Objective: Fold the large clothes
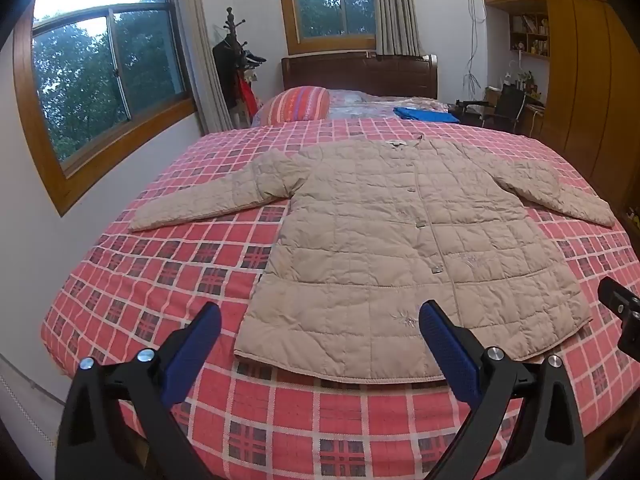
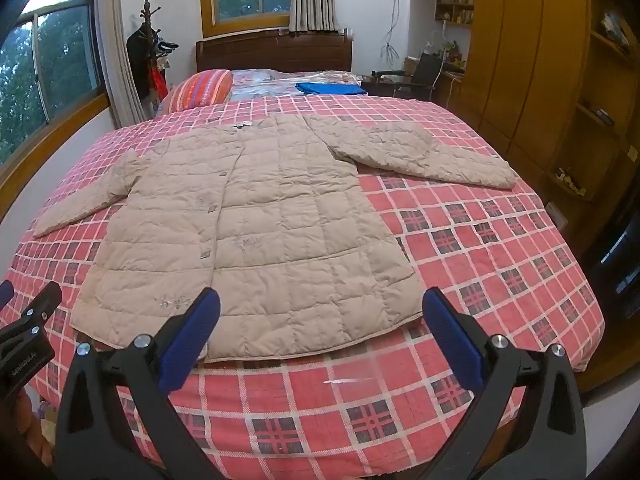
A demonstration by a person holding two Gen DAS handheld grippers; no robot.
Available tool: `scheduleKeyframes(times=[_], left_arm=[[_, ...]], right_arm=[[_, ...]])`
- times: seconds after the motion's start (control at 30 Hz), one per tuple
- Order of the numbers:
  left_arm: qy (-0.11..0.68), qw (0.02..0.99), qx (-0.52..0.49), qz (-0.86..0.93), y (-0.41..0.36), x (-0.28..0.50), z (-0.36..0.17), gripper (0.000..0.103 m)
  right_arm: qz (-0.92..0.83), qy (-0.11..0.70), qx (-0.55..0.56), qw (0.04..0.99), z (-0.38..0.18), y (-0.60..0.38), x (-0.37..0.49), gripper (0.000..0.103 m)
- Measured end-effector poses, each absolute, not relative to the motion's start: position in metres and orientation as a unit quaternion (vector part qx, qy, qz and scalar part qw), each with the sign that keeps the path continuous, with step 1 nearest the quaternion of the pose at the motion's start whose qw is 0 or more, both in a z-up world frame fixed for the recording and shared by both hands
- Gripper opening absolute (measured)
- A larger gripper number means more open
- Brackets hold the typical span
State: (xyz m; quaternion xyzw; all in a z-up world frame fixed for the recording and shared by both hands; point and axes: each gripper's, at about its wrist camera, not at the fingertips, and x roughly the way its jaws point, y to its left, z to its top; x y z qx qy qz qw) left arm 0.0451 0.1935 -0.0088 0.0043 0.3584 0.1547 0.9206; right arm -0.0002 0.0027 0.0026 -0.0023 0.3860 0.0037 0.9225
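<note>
Lying flat, beige coat (image 1: 404, 236) shows an unreadable collar label (image 1: 396, 143); both claws spread, empty

A home bedroom: a bed (image 1: 120, 280) with wooden headboard (image 1: 360, 74), pillow (image 1: 298, 104), coat stand (image 1: 232, 52) and curtained windows (image 1: 336, 0).

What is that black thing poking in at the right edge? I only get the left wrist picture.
Observer: The right gripper. Its own camera shows both blue fingers spread wide, holding nothing.
Operator: What is it aimed at?
Observer: The beige coat; one hem corner lies between its fingers.
Operator: Anything nearer?
Observer: A thin white streak on the plaid bedspread, just below the hem.
</note>
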Motion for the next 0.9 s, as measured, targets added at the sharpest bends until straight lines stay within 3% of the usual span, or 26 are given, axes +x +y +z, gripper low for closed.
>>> scheduleKeyframes(times=[0.9], left_arm=[[0.358, 0.921, 0.003, 0.155, 0.1941, 0.0436, -0.0104, 0.099]], right_arm=[[0.010, 0.386, -0.005, 0.923, 0.0010, 0.0098, -0.0007, 0.101]])
